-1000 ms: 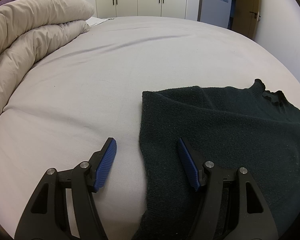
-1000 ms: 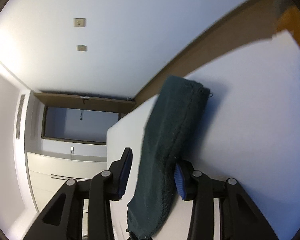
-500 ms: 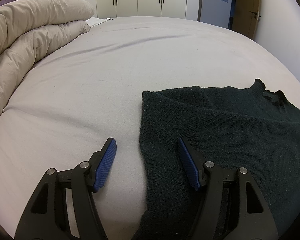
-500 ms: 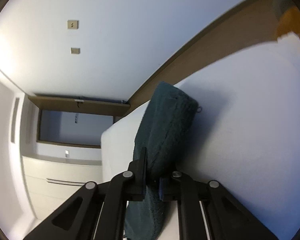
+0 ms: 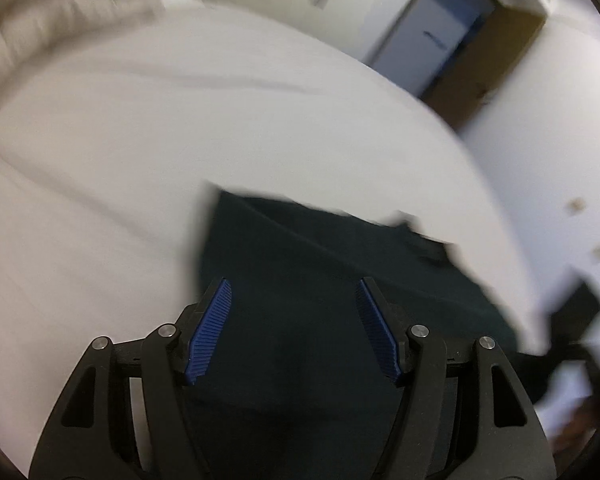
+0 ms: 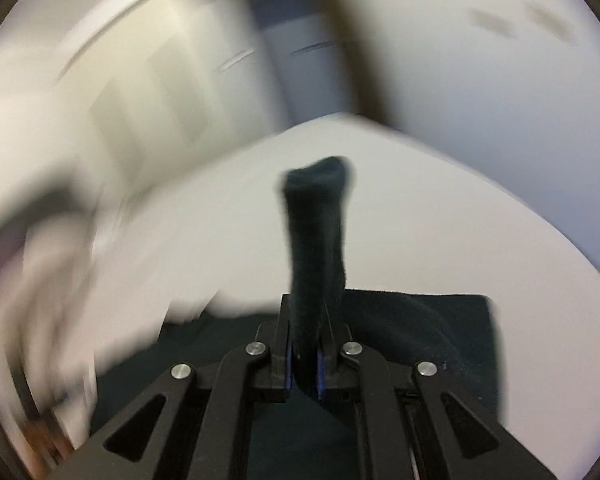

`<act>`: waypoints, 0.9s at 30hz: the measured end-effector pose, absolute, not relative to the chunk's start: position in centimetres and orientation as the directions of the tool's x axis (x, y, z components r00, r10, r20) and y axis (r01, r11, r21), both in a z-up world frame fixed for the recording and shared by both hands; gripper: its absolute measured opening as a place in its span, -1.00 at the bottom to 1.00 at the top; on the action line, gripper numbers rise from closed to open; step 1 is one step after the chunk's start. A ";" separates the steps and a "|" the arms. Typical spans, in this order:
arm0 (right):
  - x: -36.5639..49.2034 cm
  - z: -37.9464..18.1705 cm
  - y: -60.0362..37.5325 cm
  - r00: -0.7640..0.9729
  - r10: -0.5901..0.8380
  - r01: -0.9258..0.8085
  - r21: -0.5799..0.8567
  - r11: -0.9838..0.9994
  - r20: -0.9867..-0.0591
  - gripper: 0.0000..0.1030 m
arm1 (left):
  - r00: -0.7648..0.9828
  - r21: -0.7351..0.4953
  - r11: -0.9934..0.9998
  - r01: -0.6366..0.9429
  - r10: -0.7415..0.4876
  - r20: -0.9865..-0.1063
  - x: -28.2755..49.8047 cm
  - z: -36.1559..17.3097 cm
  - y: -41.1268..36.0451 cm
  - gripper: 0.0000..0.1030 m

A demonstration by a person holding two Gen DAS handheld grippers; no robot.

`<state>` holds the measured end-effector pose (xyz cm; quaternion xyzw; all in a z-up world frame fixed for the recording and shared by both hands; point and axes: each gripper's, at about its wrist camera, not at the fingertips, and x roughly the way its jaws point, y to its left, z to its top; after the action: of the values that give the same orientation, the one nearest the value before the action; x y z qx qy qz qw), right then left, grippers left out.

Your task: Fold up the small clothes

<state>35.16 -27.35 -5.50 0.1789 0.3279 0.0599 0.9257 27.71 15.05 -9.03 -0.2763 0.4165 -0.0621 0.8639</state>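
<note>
A dark green knitted garment point(image 5: 300, 280) lies on the white bed sheet point(image 5: 120, 140). My left gripper point(image 5: 294, 332) is open and empty, its blue pads hovering over the garment's near-left part. My right gripper point(image 6: 304, 360) is shut on a raised strip of the same garment point(image 6: 318, 232), which stands up from the jaws; the rest of it point(image 6: 440, 332) lies flat below. Both views are motion-blurred.
A beige duvet point(image 5: 60, 20) is piled at the bed's far left. White wardrobe doors point(image 6: 160, 100) and a doorway point(image 5: 440, 32) stand beyond the bed. A white wall point(image 5: 560, 140) runs along the right side.
My right gripper, shut on the garment strip, has swung round so the bed lies below it. My left gripper has shifted right over the garment and tilted.
</note>
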 end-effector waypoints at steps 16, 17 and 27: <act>34.0 -12.2 -12.0 0.653 0.313 -0.253 0.190 0.948 -0.690 -0.78 | 0.379 -0.816 0.573 -0.081 -0.739 -0.557 29.2 -12.1 4.3 0.58; 33.8 -12.2 -12.1 0.650 0.316 -0.257 0.191 0.947 -0.691 -0.77 | 0.361 -0.825 0.558 -0.090 -0.754 -0.549 29.7 -12.4 4.0 0.58; 33.5 -12.4 -12.1 0.637 0.331 -0.280 0.191 0.941 -0.697 -0.76 | 0.352 -0.836 0.538 -0.107 -0.766 -0.538 31.3 -13.3 4.3 0.55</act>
<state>33.45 -12.11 -12.41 0.0327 0.3914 0.1689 0.9040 31.34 4.27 -13.30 -0.4203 0.5193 -0.2335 0.7065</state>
